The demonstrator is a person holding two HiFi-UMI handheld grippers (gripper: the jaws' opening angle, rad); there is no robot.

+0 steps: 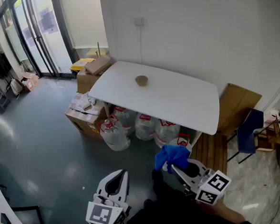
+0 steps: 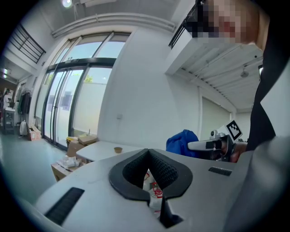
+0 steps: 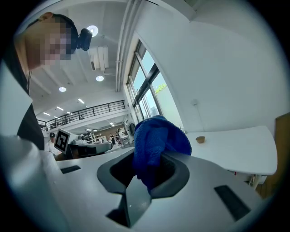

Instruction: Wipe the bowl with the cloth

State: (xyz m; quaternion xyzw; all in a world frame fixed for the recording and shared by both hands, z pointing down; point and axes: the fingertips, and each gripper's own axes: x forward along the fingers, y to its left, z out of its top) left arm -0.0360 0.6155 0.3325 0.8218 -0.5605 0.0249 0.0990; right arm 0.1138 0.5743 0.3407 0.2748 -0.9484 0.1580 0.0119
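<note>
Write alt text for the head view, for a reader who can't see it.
Seen from above, the right gripper holds a bunched blue cloth, while the left gripper is shut and empty beside it. Well ahead stands a white table with a small brown bowl on it, water jugs beneath and cardboard boxes at its left.

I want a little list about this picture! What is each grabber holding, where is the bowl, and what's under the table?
left gripper: jaws shut, holding nothing
right gripper: jaws shut on the blue cloth
bowl: small and tan, alone on the white table, far from both grippers
under the table: big water jugs, with cardboard boxes beside them on the floor
wiping: not started yet, the cloth is nowhere near the bowl
</note>
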